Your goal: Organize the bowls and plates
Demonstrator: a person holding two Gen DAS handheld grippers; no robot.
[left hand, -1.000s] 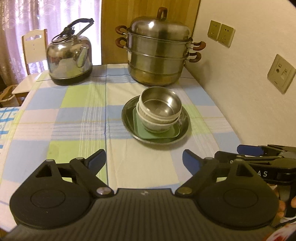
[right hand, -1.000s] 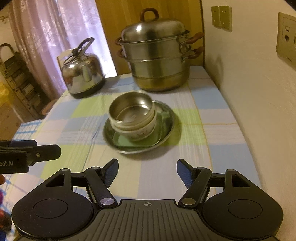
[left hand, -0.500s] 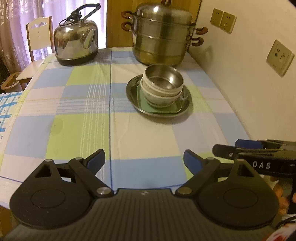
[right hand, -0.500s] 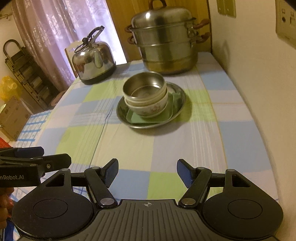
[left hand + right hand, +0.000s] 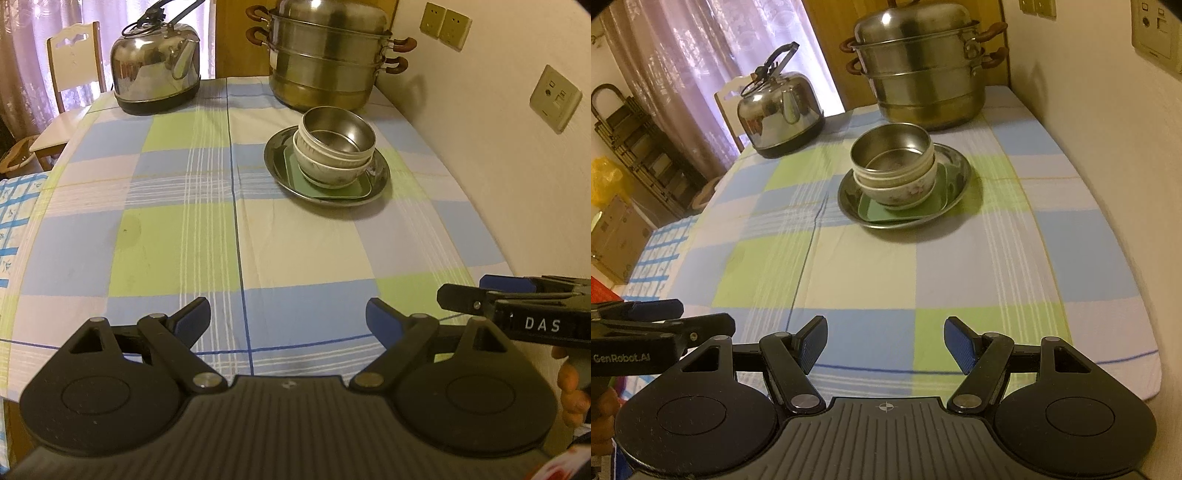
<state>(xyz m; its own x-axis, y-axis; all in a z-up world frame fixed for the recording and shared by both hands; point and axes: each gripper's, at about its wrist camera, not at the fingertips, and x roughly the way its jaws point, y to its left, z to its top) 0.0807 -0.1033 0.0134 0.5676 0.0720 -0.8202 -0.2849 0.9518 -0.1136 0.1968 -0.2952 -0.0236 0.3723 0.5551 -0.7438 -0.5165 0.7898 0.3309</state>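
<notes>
- Two hand-held grippers, both empty. Left gripper [image 5: 288, 317]: blue-padded fingers spread wide apart, nothing between them, poised over the near edge of the table. Right gripper [image 5: 885, 343]: fingers likewise spread apart, nothing held, over the near edge just beside the left one; each shows at the margin of the other's view.
- One tablecloth [image 5: 177, 236], checked in blue, green and cream, covering the table.
- One stack of dishes, well apart from both grippers, on the far half of the table toward the wall side:
  - metal plate [image 5: 380, 177], round, at the bottom, resting on the cloth;
  - green square plate [image 5: 354, 190], lying inside the metal plate;
  - patterned ceramic bowl [image 5: 905, 194], standing on the green plate;
  - a second pale bowl nested in it, only its rim showing;
  - steel bowl [image 5: 341, 134], nested on top, upright, nothing visible inside.
- One steamer pot [image 5: 325, 62], tiered, lidded, with brown handles, at the far end of the table just behind the stack.
- One steel kettle [image 5: 157, 74], on a dark base, at the far left corner, well apart from the stack.
- One pale wooden chair [image 5: 72, 62], beyond the table's left corner, before a curtain.
- Several wall sockets [image 5: 556, 98] on the wall to the right.
</notes>
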